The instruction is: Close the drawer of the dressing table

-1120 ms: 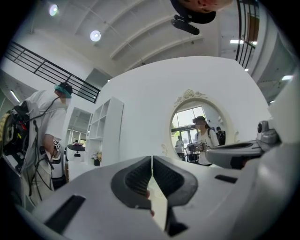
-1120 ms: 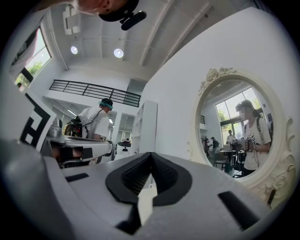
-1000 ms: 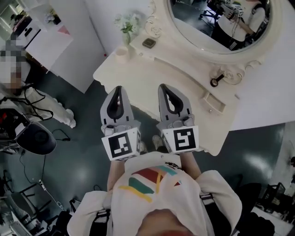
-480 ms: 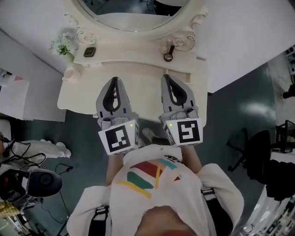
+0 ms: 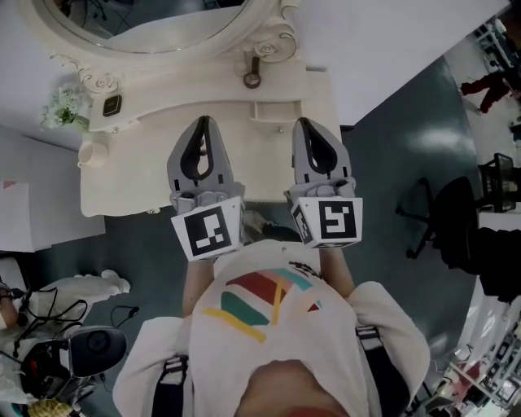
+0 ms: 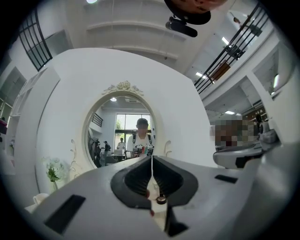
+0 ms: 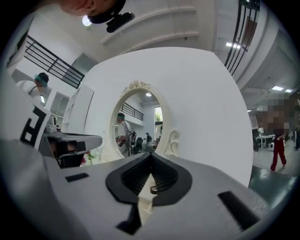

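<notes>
Grey plastic tongs, both pairs, are pressed together and hold nothing. The left tongs [image 6: 151, 161] meet along a thin seam in the left gripper view, and the right tongs [image 7: 151, 161] do the same in the right gripper view. I judge this deliberate: closing a drawer needs a push, not a pinch, and shut tips make a firm, blunt pusher. I hold both pairs level and side by side, with their marker cubes [image 5: 207, 232] back toward my chest, so I face the dressing table [image 5: 269, 175] square-on. From the head view both pairs reach over the cream tabletop [image 5: 130, 183]. The drawer [image 5: 273, 110] is a small one in the raised back ledge under the mirror [image 5: 146, 24], lying between the lines of my two pairs and nearer the right. Its inner tray shows, so I read it as standing out from its front and not yet closed. The right tip appears just beside the drawer's right corner, but I cannot tell from these views whether it touches. A dark ring-shaped trinket [image 5: 252, 80] lies behind the drawer on the ledge, clear of the push line. Further left, well apart from the work, stand a small dark square item [image 5: 111, 105], white flowers [image 5: 63, 110] and a cream cup [image 5: 88, 153]. I judge the right pair better placed for the push.
</notes>
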Motion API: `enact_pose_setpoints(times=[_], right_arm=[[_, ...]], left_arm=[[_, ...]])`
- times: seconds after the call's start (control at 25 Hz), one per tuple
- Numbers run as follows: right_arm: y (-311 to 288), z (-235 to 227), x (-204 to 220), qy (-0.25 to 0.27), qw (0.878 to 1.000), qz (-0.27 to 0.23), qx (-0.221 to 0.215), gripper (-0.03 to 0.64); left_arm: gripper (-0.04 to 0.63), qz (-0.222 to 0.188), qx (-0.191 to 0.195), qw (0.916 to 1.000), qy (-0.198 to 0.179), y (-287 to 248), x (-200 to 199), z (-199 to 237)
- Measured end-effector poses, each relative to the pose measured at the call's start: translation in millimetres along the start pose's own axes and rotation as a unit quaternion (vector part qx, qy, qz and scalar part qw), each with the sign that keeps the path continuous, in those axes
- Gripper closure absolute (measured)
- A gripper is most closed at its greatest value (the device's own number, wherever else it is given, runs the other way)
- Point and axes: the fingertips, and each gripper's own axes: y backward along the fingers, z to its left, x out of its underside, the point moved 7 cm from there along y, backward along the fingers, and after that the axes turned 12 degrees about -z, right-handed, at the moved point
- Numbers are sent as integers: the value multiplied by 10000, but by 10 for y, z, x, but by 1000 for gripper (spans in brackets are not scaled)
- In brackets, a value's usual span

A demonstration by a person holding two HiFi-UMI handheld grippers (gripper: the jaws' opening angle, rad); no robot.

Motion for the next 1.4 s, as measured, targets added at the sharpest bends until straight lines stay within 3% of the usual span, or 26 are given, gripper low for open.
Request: enact_pose_setpoints(times=[0.28,0.52,0.72,1.4], right_arm=[[-34,-52,103,-85,9997,102,186,617],[-166,-92,309,-422,9978,510,-12,615],[-268,-132,564,-345,9951,923,-43,545],[-276,-210,1856,-356,9741,2207,347,488]], left_arm=[[586,42,200,9998,31,-129,75,-41],[586,141,232,9996,7,-166,147,-20],[586,288,164,9994,7,-176,264,36],[586,760,147,9969,-125,-115,687,181]])
